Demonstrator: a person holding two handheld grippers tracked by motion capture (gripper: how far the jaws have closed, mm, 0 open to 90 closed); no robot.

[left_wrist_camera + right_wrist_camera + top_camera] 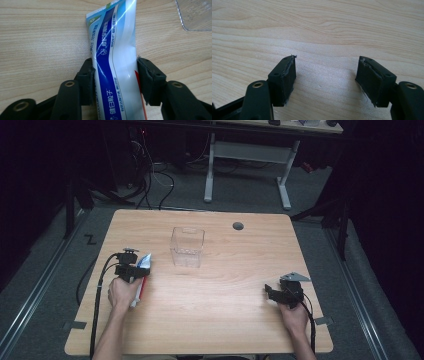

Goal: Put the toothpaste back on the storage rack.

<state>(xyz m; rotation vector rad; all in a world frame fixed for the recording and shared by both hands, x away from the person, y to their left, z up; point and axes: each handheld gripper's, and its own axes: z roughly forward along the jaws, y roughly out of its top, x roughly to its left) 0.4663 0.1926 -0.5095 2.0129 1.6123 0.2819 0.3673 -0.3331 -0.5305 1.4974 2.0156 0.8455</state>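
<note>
A white and blue toothpaste tube (113,57) with a red strip lies between the jaws of my left gripper (115,80), whose pads press both of its sides. From above, the tube (144,262) sticks out past that gripper (134,269) at the table's left, its flat end pointing away from the person. A clear plastic box (187,246) stands upright mid-table, up and to the right of the tube; its corner (195,15) shows in the left gripper view. My right gripper (325,75) hovers low over bare wood at the right (280,291), its jaws wide apart and empty.
The wooden table (225,320) has a round grey cable hole (238,226) near its far edge. Beyond the table stand a white-legged desk (250,155) and loose cables on the floor. Cables trail from both grippers off the front edge.
</note>
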